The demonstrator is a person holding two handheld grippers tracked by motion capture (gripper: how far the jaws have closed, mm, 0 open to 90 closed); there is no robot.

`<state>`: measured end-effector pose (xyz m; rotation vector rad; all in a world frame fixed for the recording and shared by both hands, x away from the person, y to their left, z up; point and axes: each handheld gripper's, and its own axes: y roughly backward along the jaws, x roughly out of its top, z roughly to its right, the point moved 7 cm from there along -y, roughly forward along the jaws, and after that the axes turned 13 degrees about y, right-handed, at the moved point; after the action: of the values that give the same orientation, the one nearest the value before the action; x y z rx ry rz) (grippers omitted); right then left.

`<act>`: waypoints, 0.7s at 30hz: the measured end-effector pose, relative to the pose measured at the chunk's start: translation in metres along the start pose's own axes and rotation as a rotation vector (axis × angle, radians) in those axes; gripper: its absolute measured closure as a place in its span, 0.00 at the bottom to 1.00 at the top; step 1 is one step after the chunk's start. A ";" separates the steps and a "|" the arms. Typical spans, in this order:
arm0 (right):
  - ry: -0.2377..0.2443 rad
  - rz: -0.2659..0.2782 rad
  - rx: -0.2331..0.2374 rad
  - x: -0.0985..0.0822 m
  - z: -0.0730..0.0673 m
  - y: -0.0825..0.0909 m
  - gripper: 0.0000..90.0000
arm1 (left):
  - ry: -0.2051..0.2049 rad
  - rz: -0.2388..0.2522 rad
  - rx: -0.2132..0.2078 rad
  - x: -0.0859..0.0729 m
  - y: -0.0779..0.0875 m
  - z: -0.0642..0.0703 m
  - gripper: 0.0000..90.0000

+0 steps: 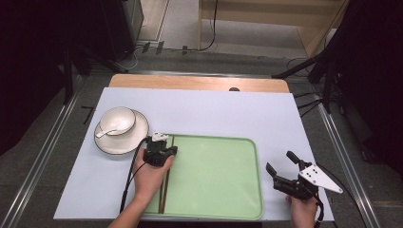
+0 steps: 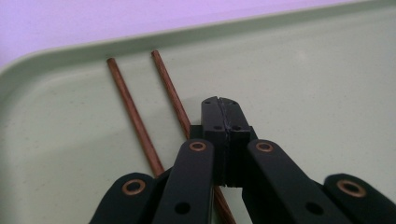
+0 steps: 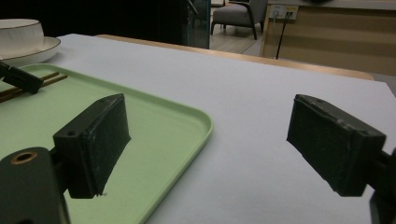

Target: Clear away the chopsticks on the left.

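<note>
Hovering over the left part of the green tray (image 1: pixel 223 185), the left gripper (image 2: pixel 220 105) has its fingers (image 2: pixel 211 116) pressed together with nothing between them. In the left gripper view its closed tip sits just to the right of two brown wooden chopsticks (image 2: pixel 133 114), which lie side by side on the tray floor near the rim, slightly apart from each other; the nearer chopstick passes under the gripper's linkage. From the high view the chopsticks (image 1: pixel 167 183) run lengthwise along the tray's left edge, partly under the person's left hand (image 1: pixel 149 178).

The right gripper (image 1: pixel 281 167) is held off the tray's right edge, above the white surface (image 1: pixel 214 111), its fingers (image 3: pixel 95 140) spread wide and empty. In the right gripper view one finger hangs over the tray corner, the other over the bare surface.

Left of the tray's far corner stands a white bowl (image 1: pixel 118 119) on a white plate (image 1: pixel 138 137), with a white spoon (image 1: pixel 105 133) resting in the bowl.
</note>
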<state>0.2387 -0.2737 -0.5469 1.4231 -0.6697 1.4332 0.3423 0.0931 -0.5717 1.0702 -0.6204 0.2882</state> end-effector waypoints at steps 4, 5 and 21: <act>0.000 -0.002 0.000 0.000 0.000 0.000 0.14 | 0.009 0.019 -0.004 0.001 0.005 -0.005 1.00; 0.000 -0.001 0.000 0.000 0.000 0.000 0.14 | 0.013 0.030 -0.017 0.002 0.007 -0.006 1.00; 0.006 -0.002 -0.001 0.001 -0.002 -0.001 0.14 | -0.079 -0.005 -0.026 -0.034 0.042 -0.013 1.00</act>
<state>0.2390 -0.2711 -0.5464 1.4176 -0.6648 1.4351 0.2986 0.1260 -0.5657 1.0622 -0.6903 0.2342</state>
